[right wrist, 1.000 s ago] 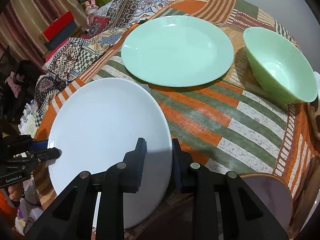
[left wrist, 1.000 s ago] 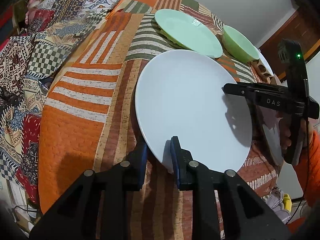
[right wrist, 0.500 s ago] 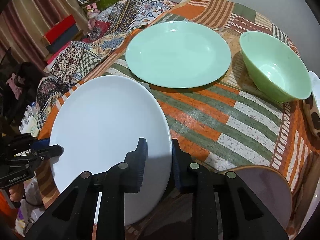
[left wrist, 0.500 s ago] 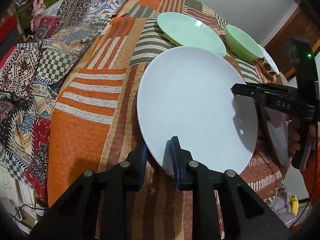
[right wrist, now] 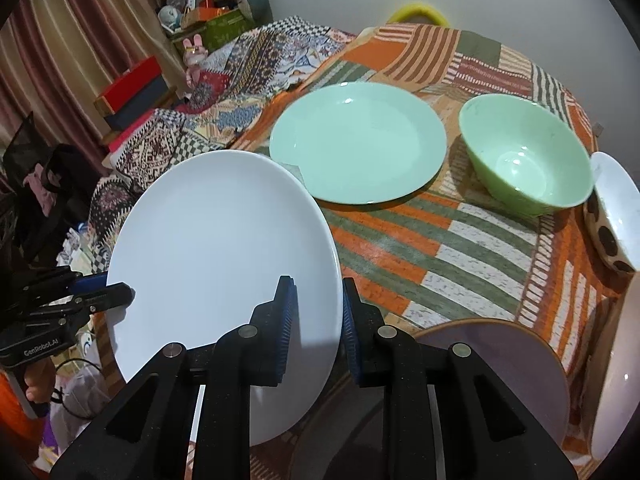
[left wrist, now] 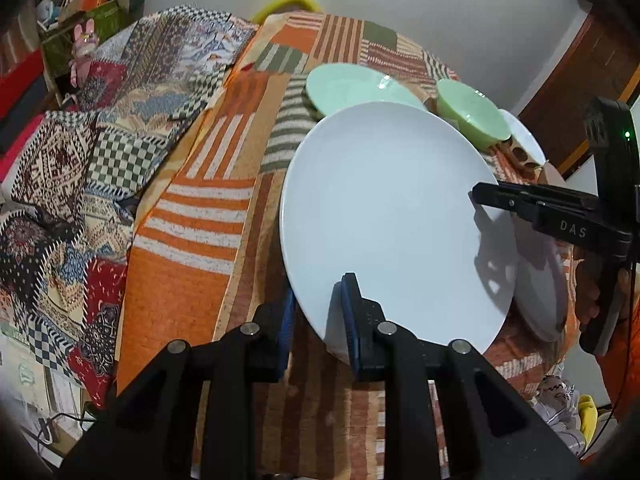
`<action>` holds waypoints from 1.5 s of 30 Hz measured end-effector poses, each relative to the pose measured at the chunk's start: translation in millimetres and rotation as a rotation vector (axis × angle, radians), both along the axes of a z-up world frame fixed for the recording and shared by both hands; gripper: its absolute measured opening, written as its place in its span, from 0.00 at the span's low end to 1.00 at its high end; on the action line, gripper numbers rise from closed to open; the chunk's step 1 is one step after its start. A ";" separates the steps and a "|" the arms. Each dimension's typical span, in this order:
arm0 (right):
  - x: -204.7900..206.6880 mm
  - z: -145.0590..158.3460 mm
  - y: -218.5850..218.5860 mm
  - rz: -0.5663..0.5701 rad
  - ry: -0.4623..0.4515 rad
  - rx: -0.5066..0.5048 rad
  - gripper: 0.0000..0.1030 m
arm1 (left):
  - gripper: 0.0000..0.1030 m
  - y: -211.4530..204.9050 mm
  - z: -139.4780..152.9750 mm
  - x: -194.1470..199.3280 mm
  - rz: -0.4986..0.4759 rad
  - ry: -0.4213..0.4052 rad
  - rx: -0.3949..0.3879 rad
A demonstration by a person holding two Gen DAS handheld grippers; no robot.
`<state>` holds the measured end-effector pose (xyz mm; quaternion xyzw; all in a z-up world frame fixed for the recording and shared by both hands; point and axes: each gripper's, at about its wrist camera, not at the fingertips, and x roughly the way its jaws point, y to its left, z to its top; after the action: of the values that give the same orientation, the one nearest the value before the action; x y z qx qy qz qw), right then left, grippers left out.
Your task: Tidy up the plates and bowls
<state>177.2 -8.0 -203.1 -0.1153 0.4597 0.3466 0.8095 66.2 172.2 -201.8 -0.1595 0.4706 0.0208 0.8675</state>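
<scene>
A large white plate [left wrist: 392, 216] is held off the patchwork cloth by both grippers. My left gripper [left wrist: 318, 300] is shut on its near rim. My right gripper [right wrist: 316, 304] is shut on the opposite rim, and the plate [right wrist: 216, 256] fills the left of the right wrist view. The right gripper [left wrist: 480, 196] shows at the plate's right edge in the left wrist view; the left gripper [right wrist: 120, 292] shows at its left edge in the right wrist view. A mint green plate [right wrist: 356, 140] and a green bowl [right wrist: 524, 156] sit beyond on the table.
A white bowl with dark dots [right wrist: 612, 216] sits at the right edge. A lilac plate with a brown rim [right wrist: 500, 364] lies under my right gripper, and another white plate [right wrist: 616, 360] at far right. The table [right wrist: 440, 240] has a striped cloth. Clutter lies left.
Both grippers have lifted the white plate higher off the cloth and carried it toward the green plate, its far edge now overlapping that plate in the left wrist view.
</scene>
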 end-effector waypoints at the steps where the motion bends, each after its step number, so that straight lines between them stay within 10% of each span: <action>1: -1.1 2.5 -2.5 -0.004 -0.005 0.004 0.21 | 0.21 -1.8 3.2 0.4 -0.002 -0.007 0.003; 45: -38.2 30.6 -172.8 -0.335 -0.032 0.076 0.21 | 0.21 -153.4 33.2 56.3 -0.301 -0.053 0.010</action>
<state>139.0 -180.7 -172.4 -0.0122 0.4460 0.2220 0.8670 122.5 18.8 -168.6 -0.0833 0.4662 -0.1114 0.8737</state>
